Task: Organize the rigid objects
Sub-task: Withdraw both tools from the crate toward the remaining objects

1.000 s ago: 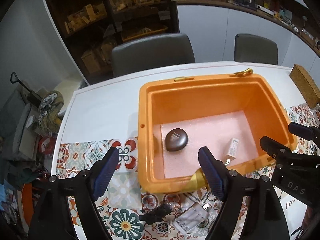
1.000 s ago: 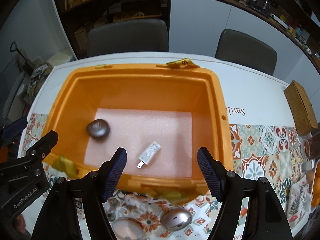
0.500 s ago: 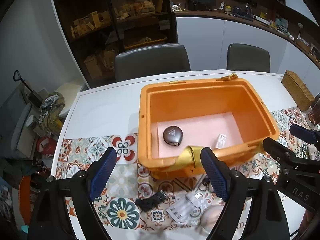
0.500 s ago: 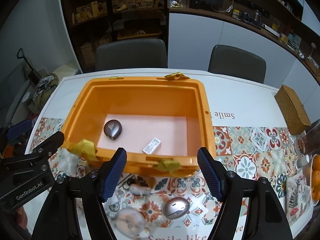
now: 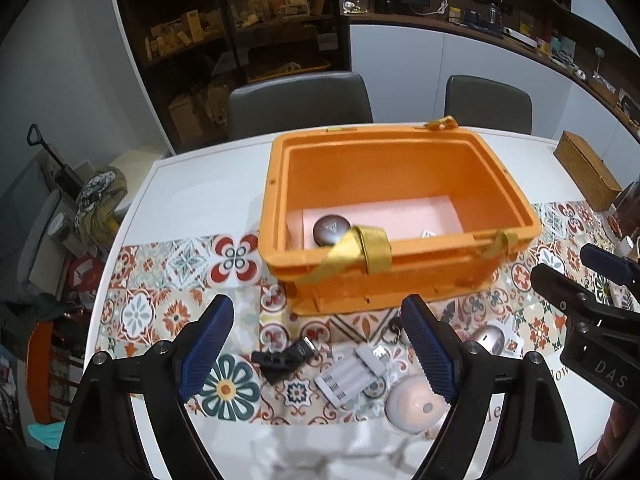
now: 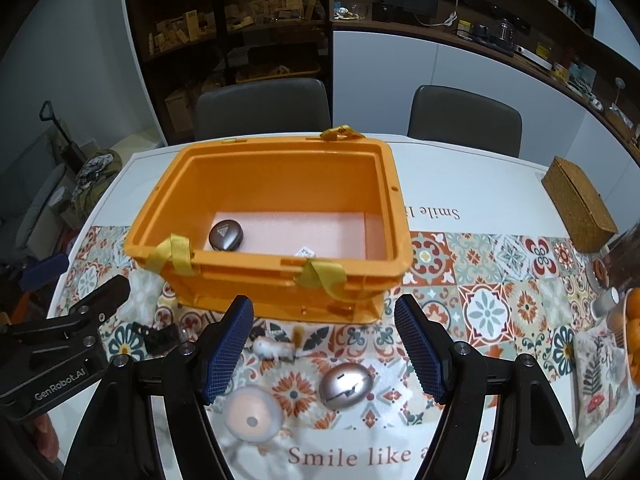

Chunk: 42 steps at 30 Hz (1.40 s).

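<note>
An orange bin (image 5: pixel 400 276) (image 6: pixel 280 280) stands on the patterned tablecloth. Inside lie a dark oval case (image 5: pixel 331 229) (image 6: pixel 226 234) and a small white adapter (image 6: pixel 305 251), mostly hidden by the rim. In front of the bin lie a black car key (image 5: pixel 286 358), a white battery holder (image 5: pixel 354 376), a peach round device (image 5: pixel 416 402) (image 6: pixel 253 412) and a silver oval mouse (image 6: pixel 345 380). My left gripper (image 5: pixel 318 352) is open and empty above these items. My right gripper (image 6: pixel 324 348) is open and empty above them too.
A woven box (image 6: pixel 580 204) sits at the table's right side. Oranges (image 6: pixel 632 332) and a cup are at the far right edge. Two grey chairs (image 6: pixel 262 108) stand behind the table. Shelves line the back wall.
Both grippers have pulled back and up from over the bin toward the table's near edge. The loose items in front of the bin have come into view. Both stay open.
</note>
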Each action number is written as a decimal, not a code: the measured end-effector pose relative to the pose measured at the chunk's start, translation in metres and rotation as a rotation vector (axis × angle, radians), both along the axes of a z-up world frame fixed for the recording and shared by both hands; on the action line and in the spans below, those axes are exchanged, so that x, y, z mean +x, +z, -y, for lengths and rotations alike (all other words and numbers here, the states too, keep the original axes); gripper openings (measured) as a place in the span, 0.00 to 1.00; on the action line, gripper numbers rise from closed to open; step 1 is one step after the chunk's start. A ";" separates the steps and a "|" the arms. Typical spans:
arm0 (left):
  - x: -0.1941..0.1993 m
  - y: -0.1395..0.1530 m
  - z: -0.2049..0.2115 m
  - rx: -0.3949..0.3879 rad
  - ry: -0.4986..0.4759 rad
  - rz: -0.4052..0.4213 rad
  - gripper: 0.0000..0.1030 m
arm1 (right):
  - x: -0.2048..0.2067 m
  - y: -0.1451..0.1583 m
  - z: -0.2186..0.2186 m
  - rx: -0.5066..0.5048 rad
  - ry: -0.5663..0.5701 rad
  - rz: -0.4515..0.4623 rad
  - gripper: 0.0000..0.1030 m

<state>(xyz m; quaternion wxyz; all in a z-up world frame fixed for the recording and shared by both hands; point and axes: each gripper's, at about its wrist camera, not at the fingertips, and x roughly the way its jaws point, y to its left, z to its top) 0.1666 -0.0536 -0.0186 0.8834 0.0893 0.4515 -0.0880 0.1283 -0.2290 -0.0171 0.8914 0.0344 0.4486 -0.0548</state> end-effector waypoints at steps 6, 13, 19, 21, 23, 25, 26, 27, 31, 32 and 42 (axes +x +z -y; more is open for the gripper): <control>-0.013 -0.011 0.003 0.004 -0.004 -0.021 0.84 | -0.012 -0.007 0.003 -0.002 -0.004 -0.004 0.71; -0.024 -0.022 0.007 -0.006 -0.014 -0.046 0.84 | -0.025 -0.017 0.005 -0.005 0.002 -0.006 0.71; -0.032 -0.034 0.013 -0.029 -0.021 -0.085 0.84 | -0.032 -0.025 0.004 -0.017 0.011 -0.011 0.71; -0.034 -0.037 0.014 -0.038 -0.018 -0.096 0.84 | -0.034 -0.029 0.006 -0.017 0.007 -0.019 0.71; -0.036 -0.041 0.015 -0.043 -0.017 -0.105 0.84 | -0.036 -0.032 0.008 -0.010 0.005 -0.024 0.71; -0.038 -0.044 0.017 -0.047 -0.015 -0.112 0.84 | -0.038 -0.037 0.011 -0.005 -0.001 -0.035 0.71; -0.038 -0.045 0.017 -0.051 -0.014 -0.115 0.84 | -0.039 -0.039 0.012 0.000 -0.002 -0.037 0.71; -0.039 -0.047 0.018 -0.058 -0.010 -0.123 0.84 | -0.040 -0.041 0.014 0.003 -0.006 -0.040 0.71; -0.041 -0.057 0.022 -0.090 -0.002 -0.165 0.84 | -0.044 -0.048 0.020 0.014 -0.017 -0.048 0.71; -0.042 -0.059 0.022 -0.100 -0.001 -0.176 0.84 | -0.045 -0.050 0.022 0.016 -0.020 -0.050 0.71; -0.047 -0.085 0.035 -0.098 0.004 -0.229 0.84 | -0.052 -0.074 0.035 0.027 -0.036 -0.086 0.71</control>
